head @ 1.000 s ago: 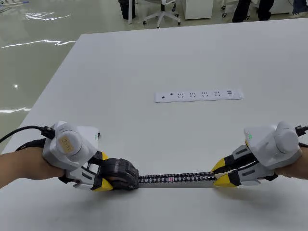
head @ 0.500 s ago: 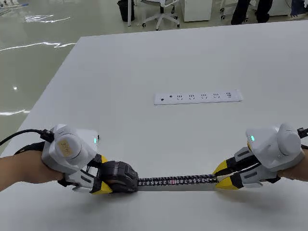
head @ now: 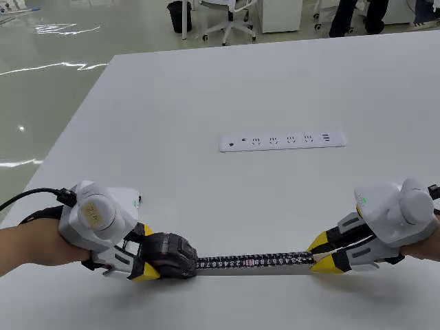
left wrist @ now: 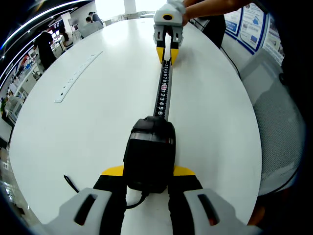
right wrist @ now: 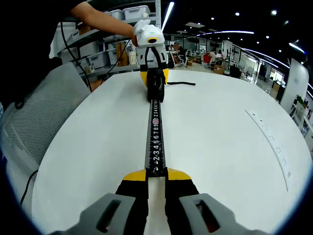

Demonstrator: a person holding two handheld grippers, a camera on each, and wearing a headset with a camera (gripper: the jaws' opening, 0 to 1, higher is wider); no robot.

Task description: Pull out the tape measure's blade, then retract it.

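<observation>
1. The tape measure (head: 170,255) is a chunky black case with rounded corners and a matte, rubbery-looking shell. It sits close to the near edge of the smooth white bench (head: 275,82), toward the near left corner.
2. Its blade (head: 251,262) is a narrow dark strip printed with pale numerals and one red mark. It is drawn out straight and lies low along the near edge.
3. The left gripper (left wrist: 149,171), pale plastic with yellow tips, is clenched on the case from both sides.
4. The right gripper (right wrist: 156,175), of the same build, is clamped on the blade's free end, which passes between its yellow tips.
5. The head view takes in the whole span from case to blade end. The right gripper view reads the numerals up close and shows a thin black cord (right wrist: 181,83) on the bench just beside the left gripper.
6. A long, flat white power strip (head: 282,140) lies well apart toward the bench's middle, roughly parallel to the blade. Beyond the far edge are a glossy floor and an office chair (head: 230,17).
</observation>
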